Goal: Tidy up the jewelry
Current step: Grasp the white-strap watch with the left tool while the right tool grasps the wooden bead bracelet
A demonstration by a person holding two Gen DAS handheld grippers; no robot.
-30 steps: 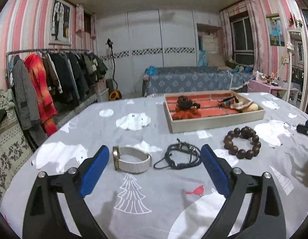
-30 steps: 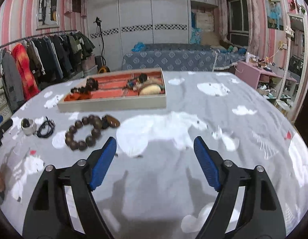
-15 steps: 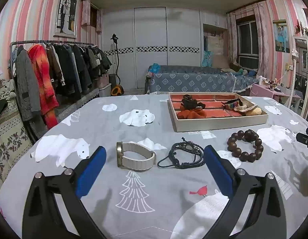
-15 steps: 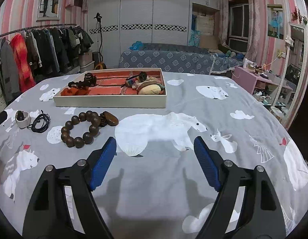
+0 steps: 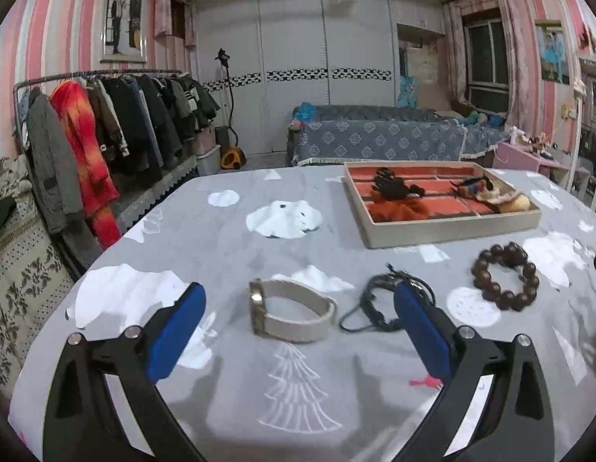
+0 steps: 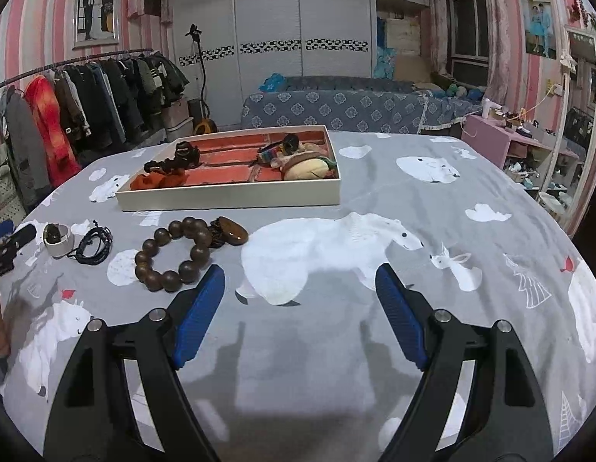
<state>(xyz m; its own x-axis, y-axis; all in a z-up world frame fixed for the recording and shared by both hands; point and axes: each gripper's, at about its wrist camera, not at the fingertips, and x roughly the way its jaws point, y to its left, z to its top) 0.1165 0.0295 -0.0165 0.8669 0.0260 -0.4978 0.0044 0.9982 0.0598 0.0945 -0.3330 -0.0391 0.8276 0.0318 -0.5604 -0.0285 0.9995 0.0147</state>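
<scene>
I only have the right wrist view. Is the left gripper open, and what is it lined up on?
Observer: The left gripper is open, and the white-strapped watch sits framed between its fingers.
Operator: Is it touching the watch?
Observer: No contact shows. The watch rests on its edge on the cloth, gold case toward the left finger.
Operator: And the black cord bracelet?
Observer: In the left wrist view the right finger's tip overlaps the black cord bracelet, so part of it is hidden.
</scene>
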